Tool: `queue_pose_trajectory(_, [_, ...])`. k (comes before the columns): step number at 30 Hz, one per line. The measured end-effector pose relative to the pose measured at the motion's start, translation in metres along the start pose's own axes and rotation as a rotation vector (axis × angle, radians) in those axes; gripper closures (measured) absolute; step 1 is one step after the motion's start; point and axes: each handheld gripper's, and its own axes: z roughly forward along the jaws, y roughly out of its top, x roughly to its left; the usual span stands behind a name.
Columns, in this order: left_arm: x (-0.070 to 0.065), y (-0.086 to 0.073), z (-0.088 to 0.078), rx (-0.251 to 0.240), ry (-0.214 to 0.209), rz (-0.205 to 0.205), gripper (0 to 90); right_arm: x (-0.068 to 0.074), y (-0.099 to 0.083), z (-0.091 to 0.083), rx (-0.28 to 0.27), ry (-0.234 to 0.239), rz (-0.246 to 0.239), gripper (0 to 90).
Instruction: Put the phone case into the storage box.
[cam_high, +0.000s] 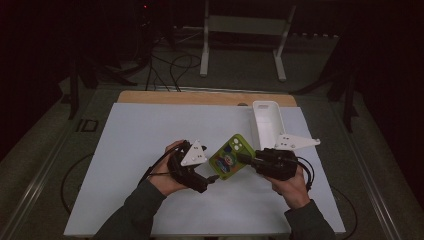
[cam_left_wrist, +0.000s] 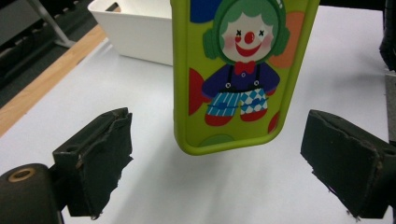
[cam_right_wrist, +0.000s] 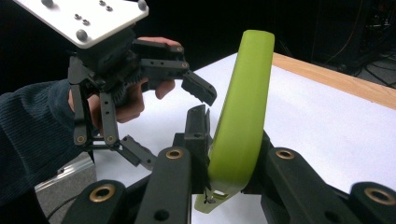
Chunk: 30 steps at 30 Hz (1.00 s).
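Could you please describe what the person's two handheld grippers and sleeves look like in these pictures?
The left gripper and the right gripper are black linkage frames with brass-coloured pivot rivets and blocky black fingers, their padding rough and chipped at the edges. Each carries a pale grey three-cornered plate studded with small screws, and a thin black cable trails from each. The sleeves are dark blue-grey ribbed knit.

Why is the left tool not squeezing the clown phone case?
It is open. The left tool has its jaws standing wide, with gaps on both sides of the phone case.
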Motion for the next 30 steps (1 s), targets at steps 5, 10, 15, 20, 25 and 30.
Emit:
queue_pose_trajectory(5, [0.0015, -0.0001, 0.0007, -0.005, -0.023, -0.014, 11.4, 0.0005, 0.0013, -0.0009, 0.005, 0.007, -0.007, 77.9])
queue_pose_trajectory(10, [0.0052, -0.0008, 0.0008, -0.012, -0.046, -0.037, 12.3, 0.0012, 0.0039, -0.0035, 0.006, 0.018, -0.016, 77.9])
queue_pose_trajectory(15, [0.0073, -0.0012, 0.0015, -0.018, -0.063, -0.052, 15.4, 0.0022, 0.0056, -0.0050, 0.005, 0.032, -0.026, 77.9])
queue_pose_trajectory(20, [0.0087, -0.0015, 0.0024, -0.016, -0.071, -0.054, 17.2, 0.0033, 0.0071, -0.0059, 0.006, 0.046, -0.039, 77.9])
queue_pose_trajectory(25, [0.0089, -0.0017, 0.0029, -0.024, -0.094, -0.054, 20.0, 0.0052, 0.0086, -0.0059, 0.003, 0.070, -0.058, 77.9])
queue_pose_trajectory(30, [0.0090, -0.0017, 0.0033, -0.030, -0.129, -0.050, 23.2, 0.0076, 0.0088, -0.0039, 0.014, 0.092, -0.080, 77.9])
